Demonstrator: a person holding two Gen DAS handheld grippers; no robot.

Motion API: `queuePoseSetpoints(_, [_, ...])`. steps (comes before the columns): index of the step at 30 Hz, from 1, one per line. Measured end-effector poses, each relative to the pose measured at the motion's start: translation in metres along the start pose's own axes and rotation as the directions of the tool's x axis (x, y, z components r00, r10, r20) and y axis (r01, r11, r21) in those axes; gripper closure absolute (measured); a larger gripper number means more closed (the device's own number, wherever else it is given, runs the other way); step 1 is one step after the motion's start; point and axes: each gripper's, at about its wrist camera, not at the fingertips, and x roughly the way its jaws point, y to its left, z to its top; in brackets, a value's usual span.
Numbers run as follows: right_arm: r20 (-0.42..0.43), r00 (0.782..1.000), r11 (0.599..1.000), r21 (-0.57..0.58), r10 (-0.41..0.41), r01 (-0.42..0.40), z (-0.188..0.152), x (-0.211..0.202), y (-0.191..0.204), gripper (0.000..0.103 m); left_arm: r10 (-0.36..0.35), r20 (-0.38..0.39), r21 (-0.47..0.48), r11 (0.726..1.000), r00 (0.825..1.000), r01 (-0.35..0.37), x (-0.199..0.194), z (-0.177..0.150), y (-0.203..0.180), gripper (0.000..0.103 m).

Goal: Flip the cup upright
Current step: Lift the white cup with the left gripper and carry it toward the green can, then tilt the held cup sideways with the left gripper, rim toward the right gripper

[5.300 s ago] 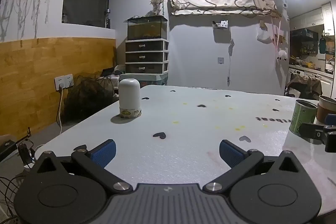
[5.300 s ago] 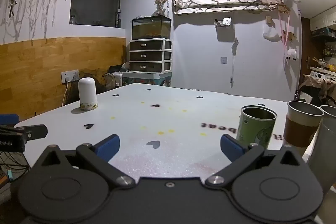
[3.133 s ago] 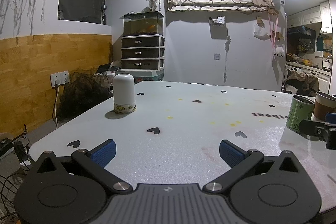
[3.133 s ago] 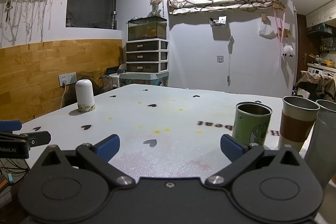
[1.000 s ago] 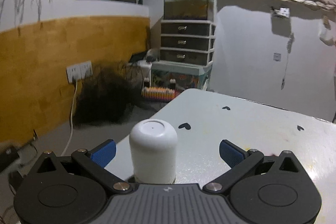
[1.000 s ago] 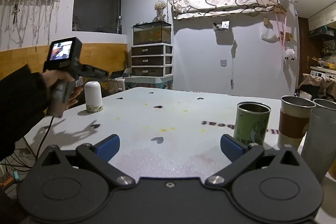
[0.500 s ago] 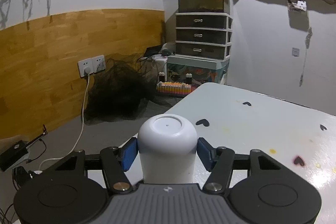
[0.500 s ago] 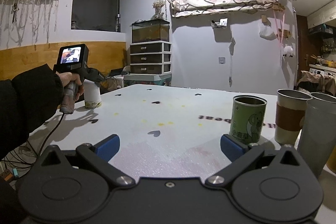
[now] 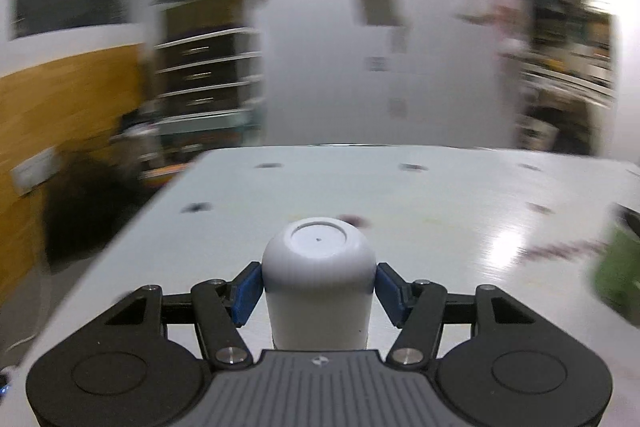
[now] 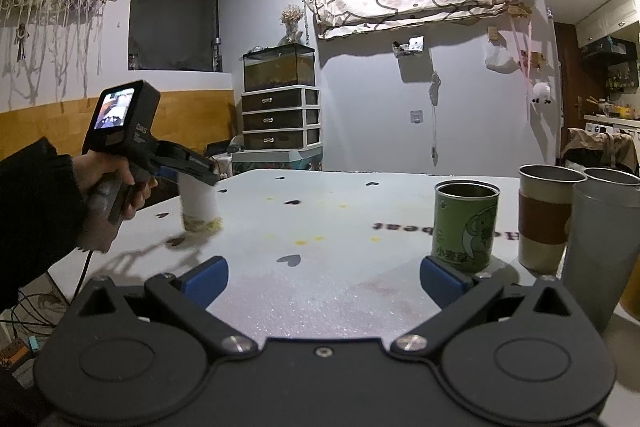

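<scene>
At the table's left edge the left gripper point(image 9: 319, 285) is clamped on the white cup point(image 9: 319, 281), which is upside down with its base up and its patterned rim toward the white table point(image 10: 320, 291); the right wrist view blurs whether the rim touches. Further right, mirrored print on the tabletop is too partial to read. The green tin point(image 10: 466, 225), labelled with a cartoon and unreadable characters, stands open-topped, contents hidden, beside a brown-sleeved metal cup point(image 10: 548, 217) and grey tumbler point(image 10: 600, 251), while the right gripper point(image 10: 320, 281) hovers spread wide, holding nothing.
</scene>
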Motion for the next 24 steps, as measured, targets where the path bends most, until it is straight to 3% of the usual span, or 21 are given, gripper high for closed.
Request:
queuePoseSetpoints(3, [0.007, 1.0, 1.0, 0.021, -0.013, 0.013, -0.001, -0.003, -0.005, 0.0, -0.119, 0.008, 0.064, 0.991, 0.993, 0.118, -0.016, -0.008, -0.037, 0.041])
queuePoseSetpoints(8, [-0.006, 1.0, 0.997, 0.073, -0.029, 0.029, -0.006, -0.006, -0.019, 0.002, -0.293, -0.013, 0.181, 0.94, 0.956, 0.291, -0.037, -0.026, -0.1, 0.041])
queuePoseSetpoints(11, [-0.038, 0.999, 0.994, 0.112, -0.011, 0.016, -0.011, -0.003, -0.027, 0.02, -0.357, -0.038, 0.226, 0.907, 0.933, 0.356, -0.042, -0.034, -0.121, 0.041])
queuePoseSetpoints(13, [-0.059, 0.998, 0.993, 0.118, -0.003, 0.01, -0.016, -0.001, -0.027, 0.04, -0.385, -0.042, 0.248, 0.89, 0.922, 0.383, -0.042, -0.036, -0.134, 0.041])
queuePoseSetpoints(19, [-0.123, 0.985, 0.986, 0.132, 0.122, -0.106, -0.024, 0.013, -0.024, 0.078, -0.437, -0.045, 0.211, 0.875, 0.898, 0.436, -0.034, -0.034, -0.149, 0.041])
queuePoseSetpoints(24, [-0.159, 0.976, 0.981, 0.149, 0.148, -0.125, -0.027, 0.032, -0.023, 0.087, -0.493, -0.031, 0.17, 0.855, 0.869, 0.491, -0.043, -0.038, -0.147, 0.041])
